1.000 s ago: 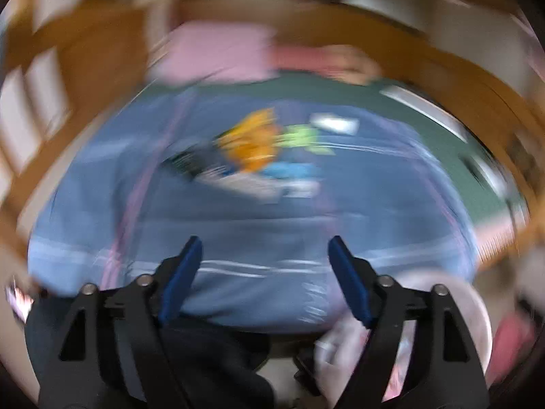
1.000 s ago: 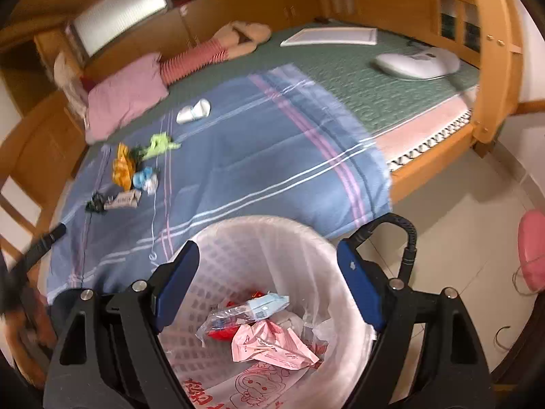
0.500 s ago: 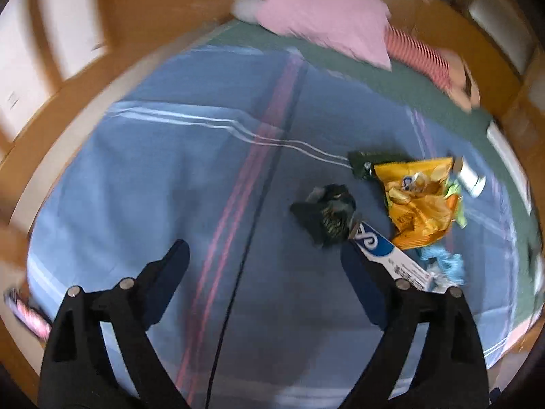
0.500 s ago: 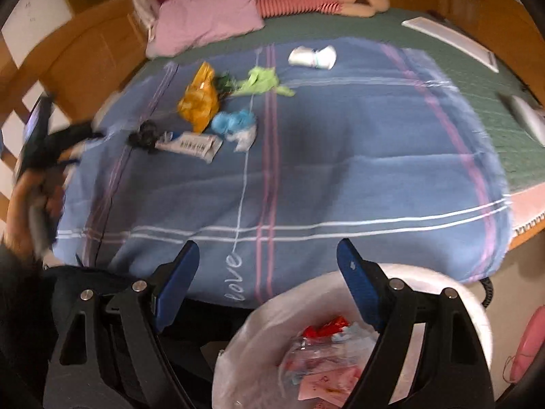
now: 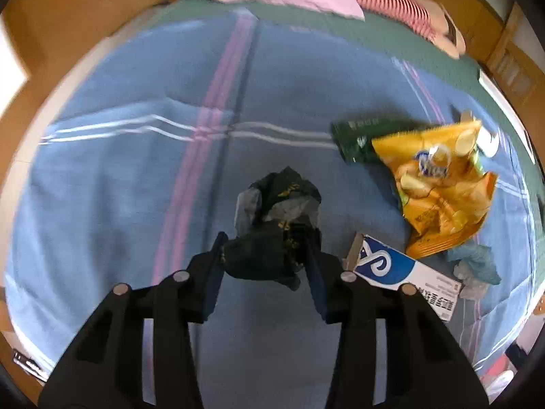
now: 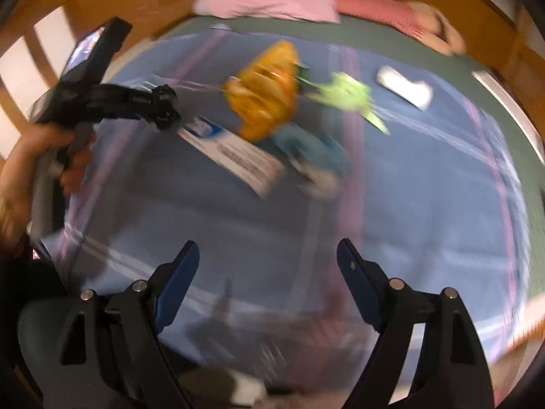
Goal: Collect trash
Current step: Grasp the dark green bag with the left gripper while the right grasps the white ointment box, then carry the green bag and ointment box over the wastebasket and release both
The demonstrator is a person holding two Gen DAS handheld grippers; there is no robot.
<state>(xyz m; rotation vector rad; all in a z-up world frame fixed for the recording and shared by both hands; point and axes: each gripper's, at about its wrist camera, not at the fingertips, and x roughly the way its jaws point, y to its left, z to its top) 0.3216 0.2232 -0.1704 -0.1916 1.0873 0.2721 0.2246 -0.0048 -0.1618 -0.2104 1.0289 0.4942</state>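
The left gripper (image 5: 267, 255), which half a second ago hung open above the blanket (image 5: 136, 177), now has its jaws pressed into the dark wrapper (image 5: 277, 218), so the first piece of bed litter looks caught, though it is not yet clearly lifted. Just beside it lies the box (image 5: 402, 272), and beyond that the orange bag (image 5: 439, 184) over a green packet (image 5: 357, 136). The right gripper (image 6: 269, 272) has swung off the bin, which is no longer in view, and hovers with jaws wide apart and nothing between them. Farther back sit a lime scrap (image 6: 351, 97) and a white scrap (image 6: 405, 88). Most pieces remain to collect.
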